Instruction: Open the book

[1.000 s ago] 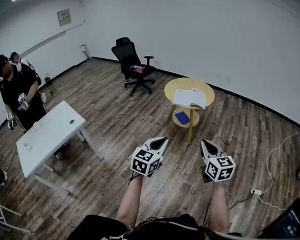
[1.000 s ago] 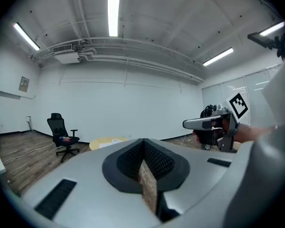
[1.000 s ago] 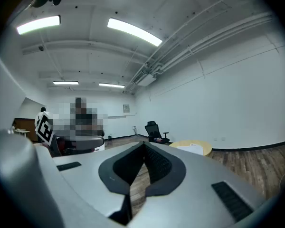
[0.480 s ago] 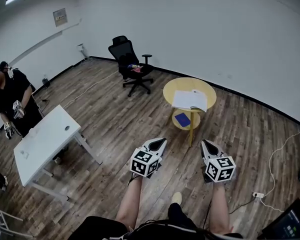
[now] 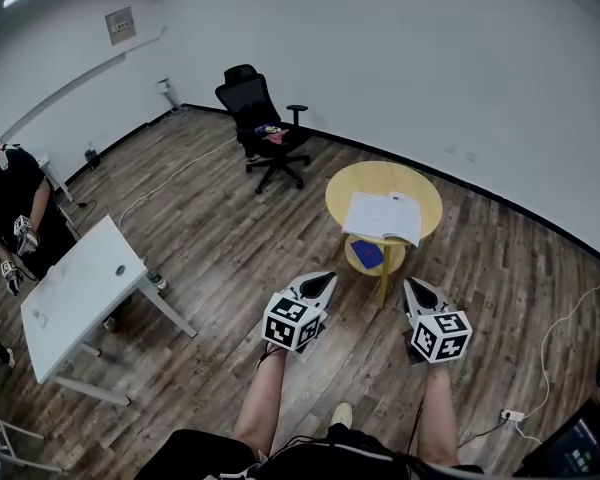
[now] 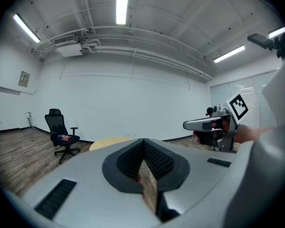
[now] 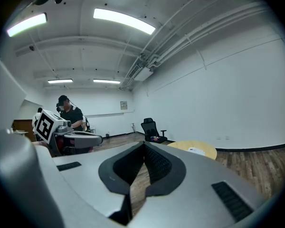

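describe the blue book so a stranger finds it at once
Look for the round yellow table on the wooden floor, right of the black office chair. The blue book lies on its lower shelf. Unlike the white pages on top, it is blue.

Two grippers, two tables, two books, one chair, one person at nine o'clock

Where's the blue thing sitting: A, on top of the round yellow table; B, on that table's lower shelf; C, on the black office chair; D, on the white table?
B: the head view shows the blue thing on the lower shelf of the round yellow table, under its top.
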The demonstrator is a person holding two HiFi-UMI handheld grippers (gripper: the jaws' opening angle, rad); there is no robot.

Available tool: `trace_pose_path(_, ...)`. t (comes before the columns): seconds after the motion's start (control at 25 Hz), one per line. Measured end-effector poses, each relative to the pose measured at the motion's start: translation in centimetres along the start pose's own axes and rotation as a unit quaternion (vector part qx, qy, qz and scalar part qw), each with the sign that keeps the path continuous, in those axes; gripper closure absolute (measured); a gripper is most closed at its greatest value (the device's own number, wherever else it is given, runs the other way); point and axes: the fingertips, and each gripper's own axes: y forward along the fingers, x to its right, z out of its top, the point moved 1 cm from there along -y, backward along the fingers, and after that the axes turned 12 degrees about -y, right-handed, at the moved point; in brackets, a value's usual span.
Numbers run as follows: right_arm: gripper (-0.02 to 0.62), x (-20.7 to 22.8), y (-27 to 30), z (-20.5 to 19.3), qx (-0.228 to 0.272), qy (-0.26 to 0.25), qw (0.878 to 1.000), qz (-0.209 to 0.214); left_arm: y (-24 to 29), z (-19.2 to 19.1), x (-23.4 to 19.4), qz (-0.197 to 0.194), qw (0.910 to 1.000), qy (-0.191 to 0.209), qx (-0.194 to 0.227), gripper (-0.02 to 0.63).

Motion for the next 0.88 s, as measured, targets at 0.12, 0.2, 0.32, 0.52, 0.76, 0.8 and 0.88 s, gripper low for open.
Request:
trace_pose_path(0.12,0.592,1.8,3.1,-0.1,-0.003,0.002,1.0,0.006,2.4,1.1,-2.0,0.005,1.0,0.0,0.002,0.607)
trace_pose_path(0.2,0.592,2.9,4.8,-0.1,-0.003,0.002,1.0,0.009,3.9,1.6,-3.3,0.01,0.9999,-0.003,0.004,0.607)
trace_pose_path(0.32,0.592,4.4,6.8,-0.3,-0.004,0.003,1.0,0.014,6.0,2.1,-4.8,0.015,0.9998,-0.007,0.004,0.607)
trace_pose_path(0.52,0.591,6.4,9.1,-1.0,-0.011,0.007,1.0,0.018,8.7,2.0,-6.1,0.02,0.9997,-0.011,-0.002,0.607)
trace_pose_path(0.76,0.591,7.9,11.2,-1.8,-0.018,0.012,0.999,0.024,10.6,1.7,-7.7,0.031,0.9993,-0.018,-0.01,0.607)
trace_pose_path(0.8,0.591,8.1,11.4,-1.9,-0.019,0.013,0.999,0.025,10.8,1.8,-7.9,0.033,0.9992,-0.018,-0.01,0.607)
trace_pose_path(0.88,0.592,8.3,11.8,-1.8,-0.019,0.013,0.999,0.027,10.9,2.0,-8.2,0.036,0.9992,-0.018,-0.008,0.607)
